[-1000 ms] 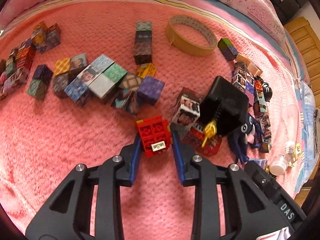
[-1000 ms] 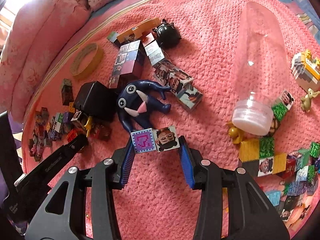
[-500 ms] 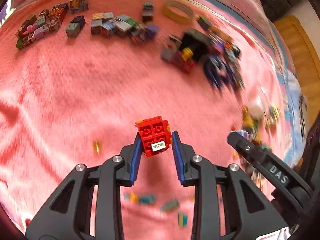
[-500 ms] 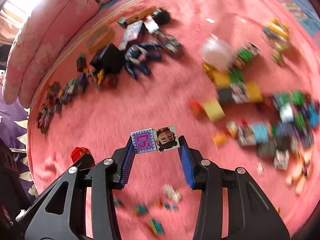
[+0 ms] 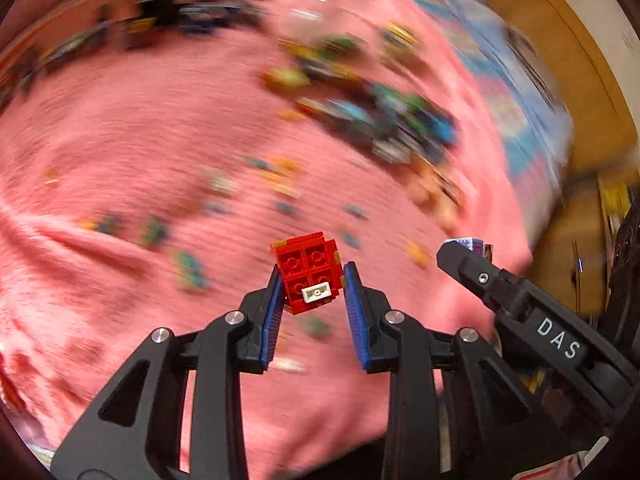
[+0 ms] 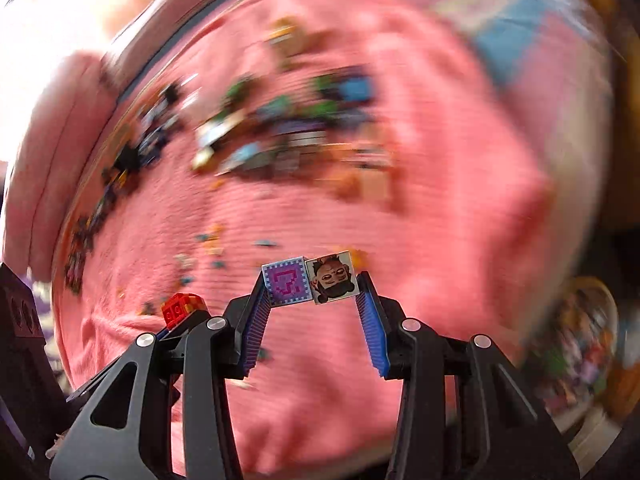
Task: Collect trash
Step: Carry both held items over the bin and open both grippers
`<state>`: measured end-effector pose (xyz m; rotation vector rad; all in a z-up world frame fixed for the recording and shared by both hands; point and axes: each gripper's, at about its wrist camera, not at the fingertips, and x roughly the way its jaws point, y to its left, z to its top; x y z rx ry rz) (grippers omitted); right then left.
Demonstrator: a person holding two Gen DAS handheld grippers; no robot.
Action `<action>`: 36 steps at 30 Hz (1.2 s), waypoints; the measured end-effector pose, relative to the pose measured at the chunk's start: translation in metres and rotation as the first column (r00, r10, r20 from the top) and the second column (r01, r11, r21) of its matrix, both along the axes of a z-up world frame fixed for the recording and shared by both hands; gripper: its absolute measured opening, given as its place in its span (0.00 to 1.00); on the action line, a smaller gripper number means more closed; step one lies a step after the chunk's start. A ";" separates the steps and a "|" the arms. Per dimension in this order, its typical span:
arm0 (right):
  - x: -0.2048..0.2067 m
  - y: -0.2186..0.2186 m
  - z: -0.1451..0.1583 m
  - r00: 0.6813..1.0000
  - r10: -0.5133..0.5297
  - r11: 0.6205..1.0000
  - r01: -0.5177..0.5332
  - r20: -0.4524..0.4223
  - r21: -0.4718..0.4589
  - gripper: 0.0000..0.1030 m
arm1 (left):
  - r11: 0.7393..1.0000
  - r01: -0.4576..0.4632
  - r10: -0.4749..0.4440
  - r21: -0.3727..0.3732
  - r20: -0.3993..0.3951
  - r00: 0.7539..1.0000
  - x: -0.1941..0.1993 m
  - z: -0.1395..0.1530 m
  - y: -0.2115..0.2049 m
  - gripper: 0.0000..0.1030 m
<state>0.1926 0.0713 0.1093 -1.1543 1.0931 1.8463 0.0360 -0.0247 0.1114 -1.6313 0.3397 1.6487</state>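
The left black plastic two-finger gripper (image 5: pixel 311 288) has 2 open-framed triangular arms, 4 silver screw heads across them and ribbed blue pads (image 5: pixel 273 320) lining its fingers. The right black plastic two-finger gripper (image 6: pixel 312 306) matches it, with white "DAS" lettering along its outer arm.

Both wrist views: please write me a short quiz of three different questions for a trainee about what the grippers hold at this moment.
1. True or false: the left gripper is shut on a red brick block.
2. How many picture cubes sit side by side between the fingers of the right gripper? A) one B) two C) three
3. Fill in: the loose toys in the background lie on a ____ blanket.

Key: 1 true. 2 B; one shows a purple question mark, the other a face. 3 pink.
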 end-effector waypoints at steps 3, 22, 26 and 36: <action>0.070 0.005 0.005 0.990 -0.144 0.990 0.144 0.007 0.008 0.41 | 0.989 0.150 -0.150 0.021 0.012 0.989 0.058 0.005 0.030 0.28; 0.344 0.007 -0.057 0.751 -0.640 0.752 0.656 0.165 -0.068 0.41 | 0.723 0.691 -0.688 0.004 0.105 0.718 0.323 -0.040 0.119 0.28; 0.357 0.019 -0.070 0.741 -0.652 0.739 0.668 0.159 -0.087 0.41 | 0.713 0.702 -0.697 -0.003 0.109 0.709 0.332 -0.054 0.142 0.28; 0.372 0.031 -0.092 0.734 -0.661 0.726 0.678 0.157 -0.115 0.41 | 0.722 0.690 -0.674 -0.045 0.176 0.717 0.344 -0.087 0.162 0.32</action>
